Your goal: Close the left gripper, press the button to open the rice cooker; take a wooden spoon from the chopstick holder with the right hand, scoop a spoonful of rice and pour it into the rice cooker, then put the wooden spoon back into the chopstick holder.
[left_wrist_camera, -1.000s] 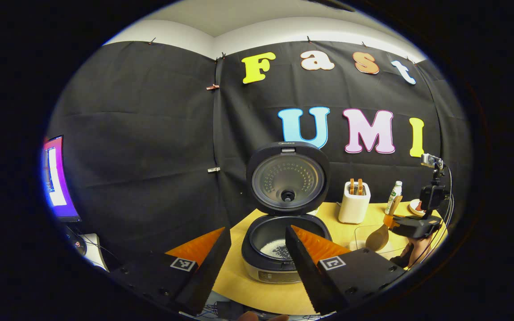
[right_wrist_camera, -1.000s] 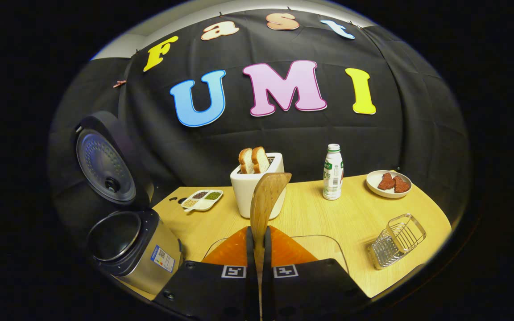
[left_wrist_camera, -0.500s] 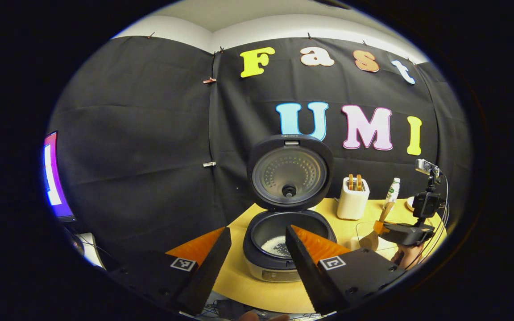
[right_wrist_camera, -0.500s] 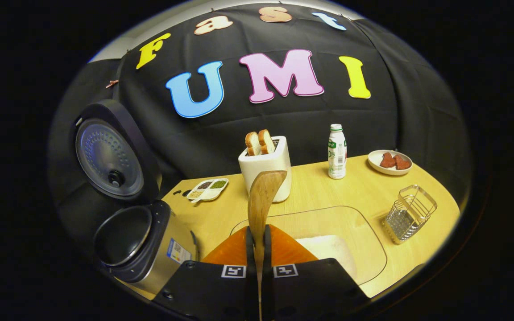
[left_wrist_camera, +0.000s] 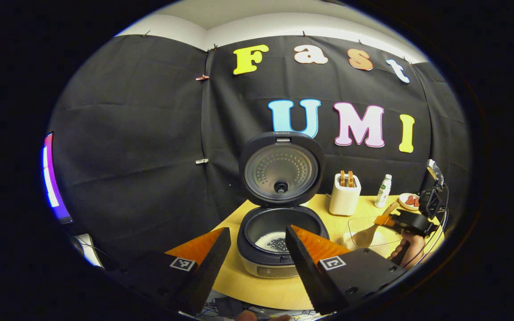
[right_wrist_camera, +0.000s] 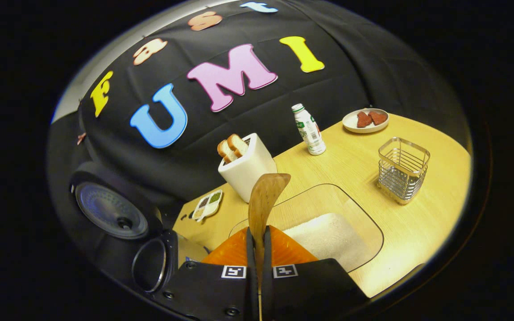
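Gripping the spoon (right_wrist_camera: 263, 196) by the handle with the right tool (right_wrist_camera: 257, 232), both fingers pressed flat on the wood, bowl end forward and raised above the near rim of the tub (right_wrist_camera: 328, 186). Seemingly about to scoop. Dip the bowl end down into the rice (right_wrist_camera: 324, 232), push forward under the heap, then level off before lifting, to avoid scattering grains on the bench (right_wrist_camera: 417, 223). Hold the grip firm: a thin handle, likely to twist between the fingers under load. Carry low and level to the left, toward the cooker (left_wrist_camera: 279, 249), standing just beside the tub with its lid (left_wrist_camera: 280, 169) upright and open. Tip over the middle of the pot, with some white grains in it already. Holding the left tool (left_wrist_camera: 257, 229) wide open in front of the cooker, touching nothing; best kept back from the pot mouth, to leave the path free. Beyond the tub, a toaster (right_wrist_camera: 247, 167) with two slices, close behind the spoon's tip, so no swinging far forward. To its left a small tray (right_wrist_camera: 207, 206) of grains, further back a bottle (right_wrist_camera: 309, 130) and a plate (right_wrist_camera: 350, 127). For the return later, a wire holder (right_wrist_camera: 403, 169) upright to the right of the tub, well apart from the cooker, with nothing standing between.
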`<state>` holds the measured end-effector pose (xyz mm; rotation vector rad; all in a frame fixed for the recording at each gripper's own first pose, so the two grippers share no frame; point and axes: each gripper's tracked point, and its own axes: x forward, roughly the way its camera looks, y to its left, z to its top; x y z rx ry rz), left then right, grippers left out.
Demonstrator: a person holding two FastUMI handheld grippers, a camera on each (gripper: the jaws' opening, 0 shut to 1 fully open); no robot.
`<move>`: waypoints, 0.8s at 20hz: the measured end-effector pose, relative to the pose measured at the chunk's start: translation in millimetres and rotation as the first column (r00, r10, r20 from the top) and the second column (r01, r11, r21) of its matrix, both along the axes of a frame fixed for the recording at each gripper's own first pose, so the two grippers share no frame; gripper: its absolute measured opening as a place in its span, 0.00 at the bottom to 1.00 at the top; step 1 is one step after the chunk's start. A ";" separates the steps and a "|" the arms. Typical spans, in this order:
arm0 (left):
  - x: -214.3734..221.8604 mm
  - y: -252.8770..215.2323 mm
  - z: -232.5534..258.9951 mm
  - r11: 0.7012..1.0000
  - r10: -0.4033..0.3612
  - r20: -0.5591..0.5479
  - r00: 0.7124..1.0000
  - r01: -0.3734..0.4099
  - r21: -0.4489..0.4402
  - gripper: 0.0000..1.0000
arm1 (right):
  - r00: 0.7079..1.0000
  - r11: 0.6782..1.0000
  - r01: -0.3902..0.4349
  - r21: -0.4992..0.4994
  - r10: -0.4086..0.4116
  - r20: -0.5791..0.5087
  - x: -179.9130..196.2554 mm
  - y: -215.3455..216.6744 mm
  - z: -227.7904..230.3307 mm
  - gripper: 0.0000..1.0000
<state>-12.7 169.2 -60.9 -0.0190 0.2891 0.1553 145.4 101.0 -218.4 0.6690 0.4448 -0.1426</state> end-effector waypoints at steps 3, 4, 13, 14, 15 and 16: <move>-0.4 -6.1 5.9 1.000 -0.014 0.007 1.000 0.014 -0.006 0.86 | 0.999 0.999 0.036 0.035 -0.037 0.024 2.0 -10.4 10.6 0.07; 0.3 -6.4 7.5 1.000 -0.013 0.005 1.000 0.013 -0.003 0.86 | 0.998 0.998 0.051 0.049 -0.052 0.036 2.9 -14.3 15.1 0.07; -1.1 -3.3 25.1 0.999 0.002 0.030 1.000 -0.004 0.043 0.86 | 0.988 0.978 0.128 0.163 -0.141 0.067 9.5 -35.9 36.9 0.07; -0.4 1.0 20.2 0.998 0.015 0.016 1.000 -0.016 0.058 0.86 | 0.987 0.976 0.131 0.175 -0.145 0.064 10.2 -35.7 40.4 0.07; -0.1 0.6 21.6 0.998 0.016 0.018 1.000 -0.017 0.059 0.86 | 0.987 0.975 0.130 0.180 -0.144 0.069 10.7 -35.1 45.2 0.07; 0.7 0.6 25.1 0.999 0.017 0.027 0.999 -0.019 0.049 0.86 | 0.988 0.978 0.115 0.177 -0.131 0.081 12.3 -30.3 51.7 0.07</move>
